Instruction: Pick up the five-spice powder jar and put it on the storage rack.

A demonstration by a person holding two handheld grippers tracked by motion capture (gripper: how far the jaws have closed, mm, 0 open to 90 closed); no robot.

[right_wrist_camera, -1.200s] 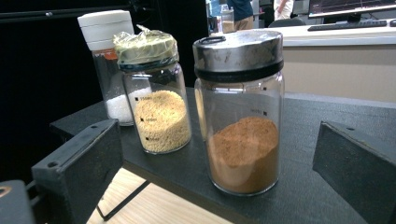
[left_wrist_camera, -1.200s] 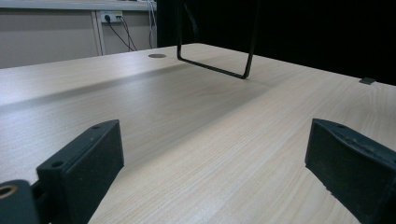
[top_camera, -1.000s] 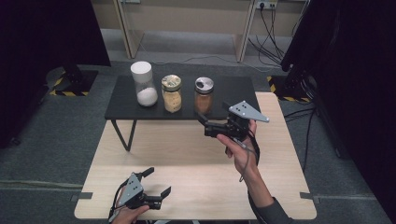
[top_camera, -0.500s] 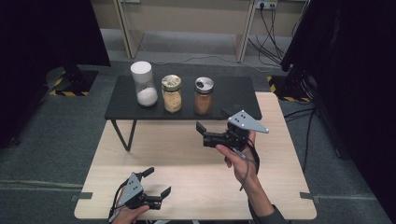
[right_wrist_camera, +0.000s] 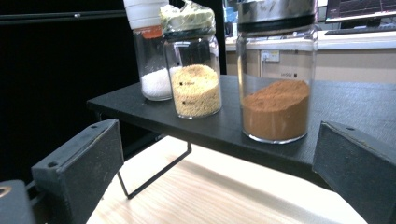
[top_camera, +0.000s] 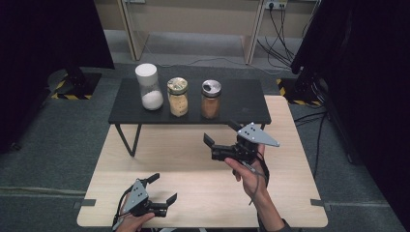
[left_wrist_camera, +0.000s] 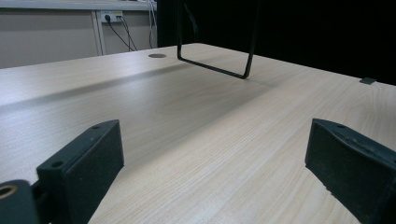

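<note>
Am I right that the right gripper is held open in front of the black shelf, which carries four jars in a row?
Not quite: the black shelf carries three jars, not four, as the high view shows: white-lidded jar, yellow-filled jar and brown-filled jar. The right gripper is indeed open in front of it.

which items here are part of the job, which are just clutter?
In play: right tongs, open, facing the brown-powder jar; yellow-grain jar; white-powder jar; black shelf.
Idle: left tongs, open; wooden table; floor cables.
</note>
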